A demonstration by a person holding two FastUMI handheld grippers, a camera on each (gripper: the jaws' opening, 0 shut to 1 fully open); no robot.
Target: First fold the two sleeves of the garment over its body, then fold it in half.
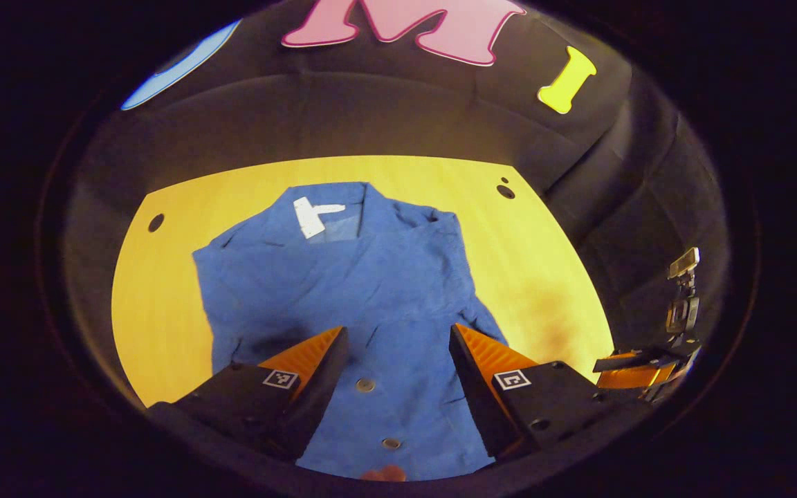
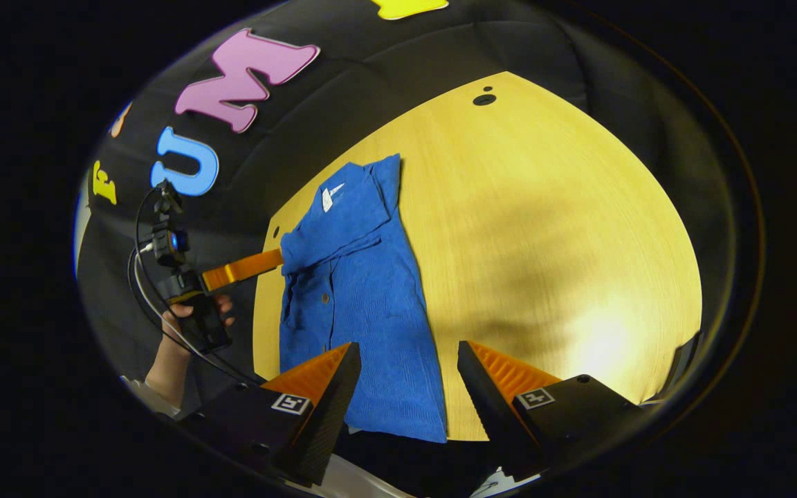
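your left tool (image 1: pixel 398 360) hovers over the blue shirt (image 1: pixel 364 290), fingers apart. your right tool (image 2: pixel 409 377) is spread too, empty above the bench (image 2: pixel 544 228).

- The garment (image 1: pixel 357 290) is plain blue, with pale metallic buttons (image 1: pixel 365 385).
- Its neck label (image 1: pixel 310 216) is white.
- The table (image 2: pixel 544 228) is yellow wood-grain with small dark holes (image 2: pixel 484 99).
- The booth wall (image 1: pixel 343 111) is black.

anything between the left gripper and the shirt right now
Nothing visible. The left gripper hangs open right over the blue shirt, which lies flat on the yellow table with only air between its fingers and the button placket.
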